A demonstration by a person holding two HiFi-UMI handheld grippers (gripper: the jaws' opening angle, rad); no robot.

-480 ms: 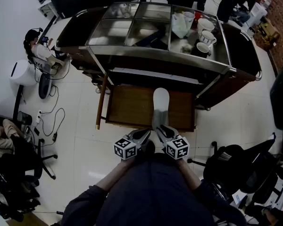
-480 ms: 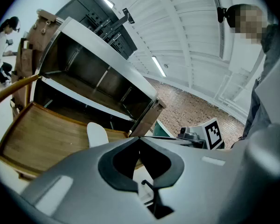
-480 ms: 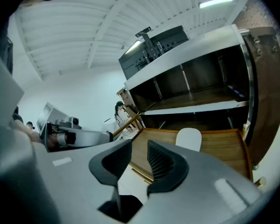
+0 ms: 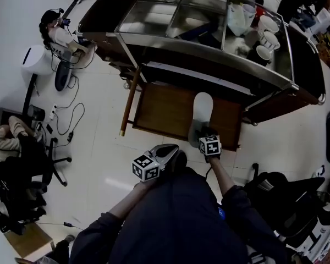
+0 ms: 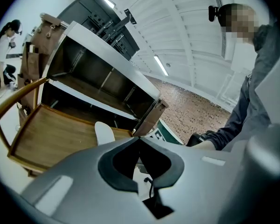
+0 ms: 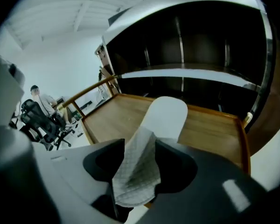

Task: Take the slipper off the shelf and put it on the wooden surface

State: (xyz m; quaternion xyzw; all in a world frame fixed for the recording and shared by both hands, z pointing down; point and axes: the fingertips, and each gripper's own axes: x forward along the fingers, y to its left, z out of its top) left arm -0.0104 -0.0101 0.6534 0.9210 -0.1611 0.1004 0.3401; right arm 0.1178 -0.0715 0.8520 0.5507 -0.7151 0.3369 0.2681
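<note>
A white slipper (image 4: 203, 106) with a grey waffle-fabric upper lies lengthwise on the low wooden surface (image 4: 159, 111) in front of the cabinet. My right gripper (image 4: 202, 133) is at its near end. In the right gripper view the upper (image 6: 133, 171) is bunched up between the jaws, which stand well apart and touch it on both sides, while the white sole (image 6: 165, 118) stretches away over the wood (image 6: 116, 118). My left gripper (image 4: 166, 152) hangs shut and empty close to the person's body. Its view shows the slipper (image 5: 104, 132) past the jaws.
A dark cabinet with a glass top (image 4: 209, 15) carries mugs (image 4: 264, 37) and a bag. Its white lower shelf (image 4: 209, 80) runs just behind the wood. A wooden rail (image 4: 131, 100) borders the surface on the left. Office chairs (image 4: 27, 169), cables and seated people are nearby.
The right gripper has gone forward from beside the left one and now sits at the slipper's near end. The left gripper stays by the body. The head view has shifted.
</note>
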